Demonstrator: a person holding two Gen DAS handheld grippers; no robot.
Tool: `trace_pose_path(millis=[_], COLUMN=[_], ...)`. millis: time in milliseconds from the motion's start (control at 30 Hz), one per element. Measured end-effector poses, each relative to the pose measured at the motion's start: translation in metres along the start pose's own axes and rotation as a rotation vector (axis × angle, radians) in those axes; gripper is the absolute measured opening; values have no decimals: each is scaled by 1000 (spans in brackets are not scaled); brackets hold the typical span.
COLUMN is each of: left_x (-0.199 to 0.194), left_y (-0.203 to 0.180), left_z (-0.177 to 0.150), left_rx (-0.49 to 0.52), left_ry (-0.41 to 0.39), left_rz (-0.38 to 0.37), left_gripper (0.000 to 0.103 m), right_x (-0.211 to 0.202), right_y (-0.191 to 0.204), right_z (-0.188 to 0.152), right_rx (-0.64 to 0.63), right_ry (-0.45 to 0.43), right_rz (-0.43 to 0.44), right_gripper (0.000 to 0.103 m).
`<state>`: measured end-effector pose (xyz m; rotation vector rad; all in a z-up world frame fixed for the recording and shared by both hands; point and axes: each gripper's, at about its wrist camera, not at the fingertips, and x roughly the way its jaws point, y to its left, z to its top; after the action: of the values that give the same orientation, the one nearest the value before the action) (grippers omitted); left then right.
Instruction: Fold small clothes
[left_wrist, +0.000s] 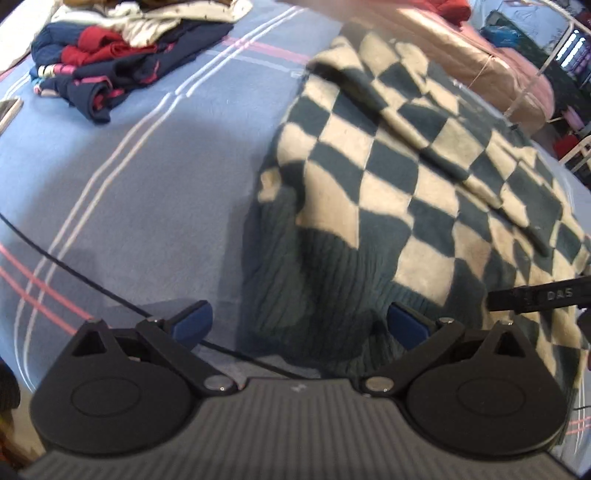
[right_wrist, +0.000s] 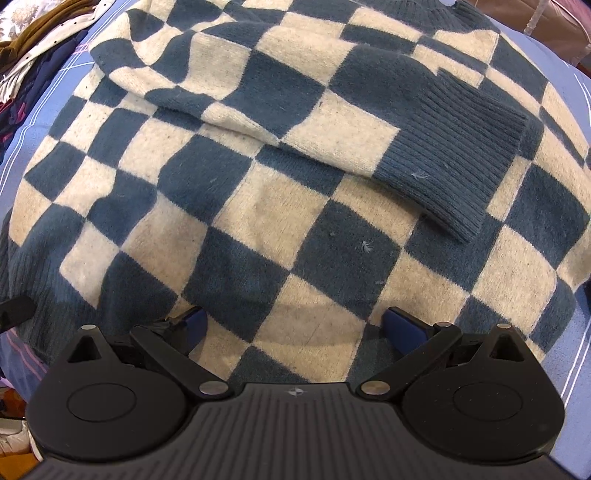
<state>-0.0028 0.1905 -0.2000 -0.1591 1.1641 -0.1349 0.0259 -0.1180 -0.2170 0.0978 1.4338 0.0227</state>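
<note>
Two sleeves look already folded inward across the checkered sweater (right_wrist: 236, 206), which lies flat on the blue striped bed (left_wrist: 122, 192), likely so the body can be folded upward from the hem next. On the left, a pile of clothes (left_wrist: 110, 62) waits at the far edge of the bed, well apart. The left gripper (left_wrist: 299, 323) hovers at the sweater's ribbed hem (left_wrist: 295, 280), its blue fingers (left_wrist: 194, 321) spread wide and pinching nothing. To the right, the right gripper (right_wrist: 293, 326) hangs over the sweater's lower body, fingers (right_wrist: 404, 328) equally wide apart and empty; whether the tips touch the knit I cannot tell.
</note>
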Motion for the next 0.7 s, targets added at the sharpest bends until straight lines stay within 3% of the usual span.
trace_pose_path(millis=[133,233,333,367,400,467,567,633,667,700], left_x=[-15,-22,-21,-16,-11,1,17,27,31,33], left_y=[41,74,93,94,92,77,50,42,41,41], left_z=[-4,-3,2,3,5,11,13,14,14,15], left_rx=[-105,-181,-206,-194,-179,-116,-26,-36,-50,-66], left_ry=[-8,-16,-38,-38,-23,41,76,77,73,72], left_rz=[-85,-189,-257,-288,-310,-347,-346,-352,-347,-346], left_gripper=[103,103,101,95,77,54,45,32,14,13], right_x=[-2,-4,-5,-5,-7,-7,-8,-10,-11,-11], right_y=[-6,-9,-10,-11,-10,-12,-13,-19,-19,-20], right_z=[-2,-5,-8,-9,-11,-13,-15,-17,-17,-16], right_rx=[58,89,96,103,111,122,128,134,139,143], right_ry=[-28,-55,-70,-75,-82,-90,-89,-87,-88,-88], right_rz=[11,16,21,25,29,33,24,18,16,14], right_gripper=[103,103,103,103,103,103,103,103,103,103])
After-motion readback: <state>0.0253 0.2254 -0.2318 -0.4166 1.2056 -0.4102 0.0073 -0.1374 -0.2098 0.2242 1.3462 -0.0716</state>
